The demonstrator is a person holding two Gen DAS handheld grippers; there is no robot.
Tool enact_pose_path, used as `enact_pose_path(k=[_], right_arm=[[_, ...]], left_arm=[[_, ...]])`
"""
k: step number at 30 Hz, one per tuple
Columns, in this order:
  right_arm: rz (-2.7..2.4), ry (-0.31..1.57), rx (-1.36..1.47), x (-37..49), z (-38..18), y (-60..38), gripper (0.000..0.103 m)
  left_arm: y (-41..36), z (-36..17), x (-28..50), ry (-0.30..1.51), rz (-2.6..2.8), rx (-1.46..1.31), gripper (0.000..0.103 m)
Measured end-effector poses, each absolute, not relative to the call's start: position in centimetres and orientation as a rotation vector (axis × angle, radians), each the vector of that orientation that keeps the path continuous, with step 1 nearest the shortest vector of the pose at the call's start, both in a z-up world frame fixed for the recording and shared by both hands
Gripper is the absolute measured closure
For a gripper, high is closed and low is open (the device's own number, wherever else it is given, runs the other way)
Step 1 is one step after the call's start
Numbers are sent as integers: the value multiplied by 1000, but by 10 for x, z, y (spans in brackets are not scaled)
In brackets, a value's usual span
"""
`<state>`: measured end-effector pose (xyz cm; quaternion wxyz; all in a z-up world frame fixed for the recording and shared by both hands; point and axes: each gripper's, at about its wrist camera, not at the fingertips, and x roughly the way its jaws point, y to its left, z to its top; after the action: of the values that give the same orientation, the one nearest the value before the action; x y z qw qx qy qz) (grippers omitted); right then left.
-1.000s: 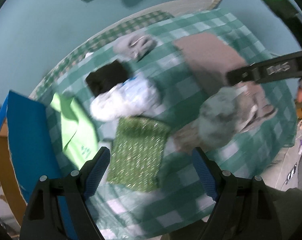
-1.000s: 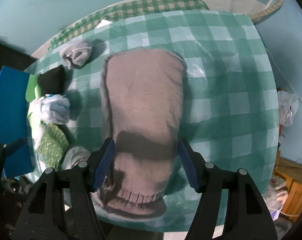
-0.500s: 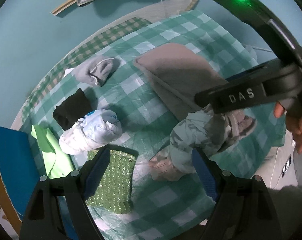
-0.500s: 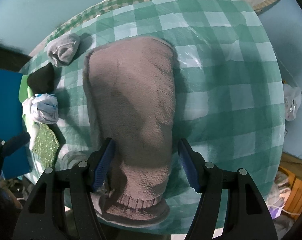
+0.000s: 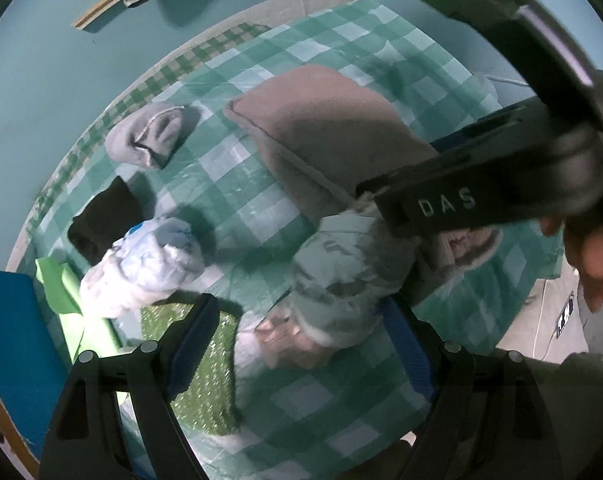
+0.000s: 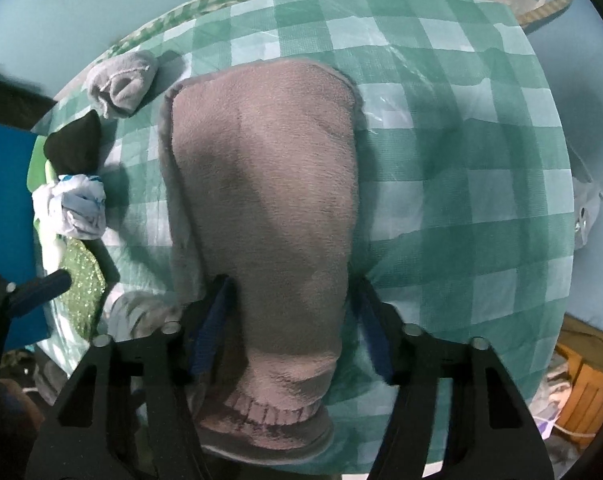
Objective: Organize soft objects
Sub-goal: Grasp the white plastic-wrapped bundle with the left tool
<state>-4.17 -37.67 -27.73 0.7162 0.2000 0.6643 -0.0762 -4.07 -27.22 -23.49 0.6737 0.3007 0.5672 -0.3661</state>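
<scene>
A large brown fleece sock (image 6: 265,208) lies flat on the green checked cloth (image 6: 461,184); it also shows in the left wrist view (image 5: 333,132). My right gripper (image 6: 291,320) is open and straddles the sock's narrow cuff end. My left gripper (image 5: 301,340) is open above a pale grey-green sock (image 5: 337,276) that lies next to the brown one. A grey rolled sock (image 5: 149,136), a black roll (image 5: 101,216), a white-and-blue roll (image 5: 145,264) and a green glitter cloth (image 5: 205,364) lie to the left.
A blue box (image 5: 9,340) with a bright green sheet (image 5: 61,292) stands at the cloth's left edge. The right gripper's body (image 5: 481,196) crosses the left wrist view at right. The cloth's right edge drops to the floor.
My left gripper has swung right, from over the glitter cloth to over the pale grey-green sock. My right gripper has stayed over the brown sock's cuff end, coming slightly lower.
</scene>
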Motion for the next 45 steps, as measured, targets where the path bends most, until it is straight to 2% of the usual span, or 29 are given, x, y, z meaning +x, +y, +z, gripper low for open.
enact_pose_path(k=[5, 8, 10, 11, 16, 33, 45], right_arm=[[-141, 1459, 458, -41, -274, -370, 69], [-132, 1444, 458, -41, -271, -367, 77], [-124, 1436, 457, -42, -269, -368, 80], [-123, 1435, 458, -44, -268, -369, 81], [-151, 1429, 469, -54, -266, -381, 83], [-174, 1383, 415, -85, -233, -394, 85], [-163, 1340, 398, -87, -203, -382, 85]], left_arm=[[-280, -245, -40, 1298, -841, 697, 18], [-281, -253, -39, 1319, -837, 706, 23], [-280, -258, -34, 1348, -825, 688, 45], [-279, -261, -31, 1376, -808, 675, 50], [-275, -269, -23, 1441, -766, 601, 56], [-253, -235, -25, 1364, -709, 595, 58], [-244, -192, -38, 1289, -668, 591, 58]])
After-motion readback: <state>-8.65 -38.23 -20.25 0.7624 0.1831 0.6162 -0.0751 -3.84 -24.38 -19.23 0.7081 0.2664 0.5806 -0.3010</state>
